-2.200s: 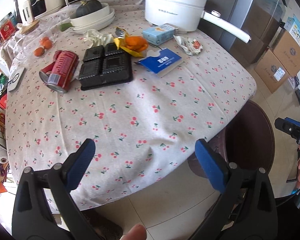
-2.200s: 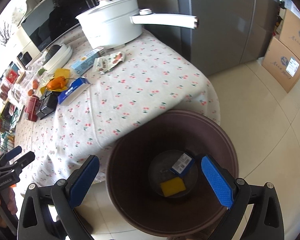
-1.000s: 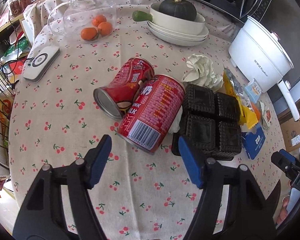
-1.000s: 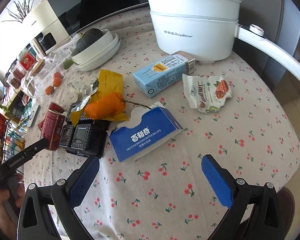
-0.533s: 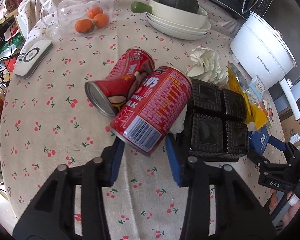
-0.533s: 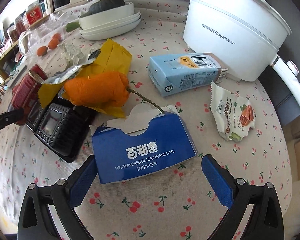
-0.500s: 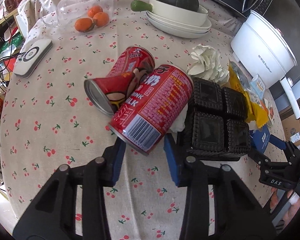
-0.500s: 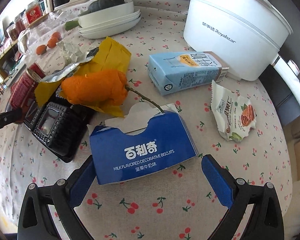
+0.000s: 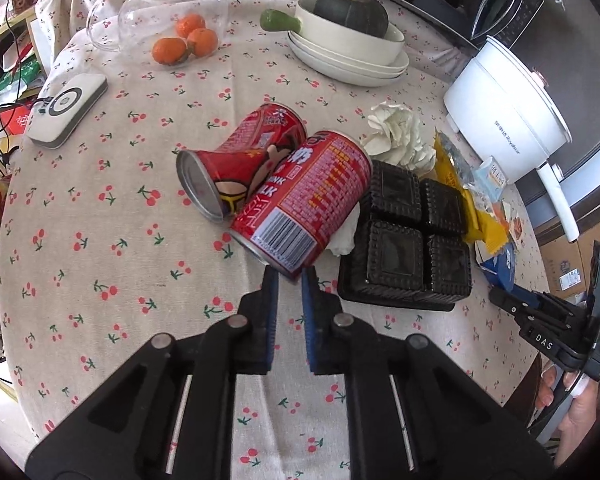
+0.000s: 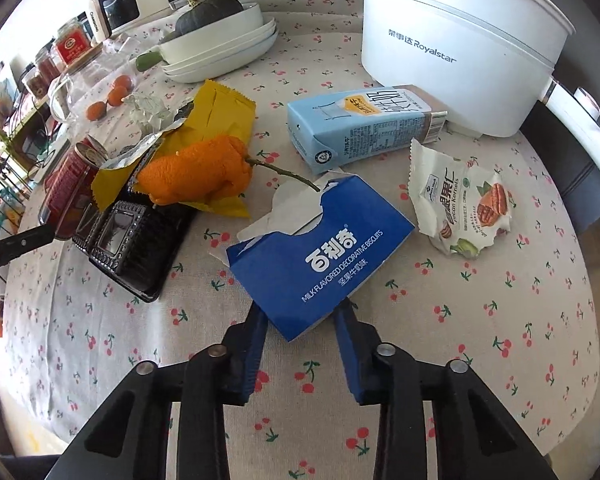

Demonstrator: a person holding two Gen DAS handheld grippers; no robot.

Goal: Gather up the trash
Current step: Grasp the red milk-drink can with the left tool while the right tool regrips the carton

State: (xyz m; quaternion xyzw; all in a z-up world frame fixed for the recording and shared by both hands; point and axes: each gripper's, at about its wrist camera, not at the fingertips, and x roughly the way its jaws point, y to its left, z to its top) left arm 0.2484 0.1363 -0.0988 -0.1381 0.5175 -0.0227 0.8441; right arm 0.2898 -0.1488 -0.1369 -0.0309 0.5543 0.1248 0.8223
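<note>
My left gripper (image 9: 287, 276) is shut on the bottom rim of a red milk can (image 9: 302, 200) that lies tilted on the table. A second red can (image 9: 236, 162) lies beside it. My right gripper (image 10: 302, 322) is shut on the near corner of a torn blue biscuit box (image 10: 320, 244). Other trash lies around: a black plastic tray (image 9: 408, 240), crumpled white paper (image 9: 398, 140), a yellow wrapper (image 10: 216, 120) with orange peel (image 10: 198, 170), a light blue milk carton (image 10: 360, 124) and a nut wrapper (image 10: 460, 204).
A white electric pot (image 10: 456, 36) stands at the back right. Stacked plates with a dark squash (image 9: 350, 44), a glass jug with oranges (image 9: 168, 28) and a white device (image 9: 66, 108) stand further back. The cherry-print tablecloth (image 9: 100, 280) covers the table.
Both grippers have closed: the left onto the red can's rim, the right onto the blue box's corner. Both moved closer to the table from the bin.
</note>
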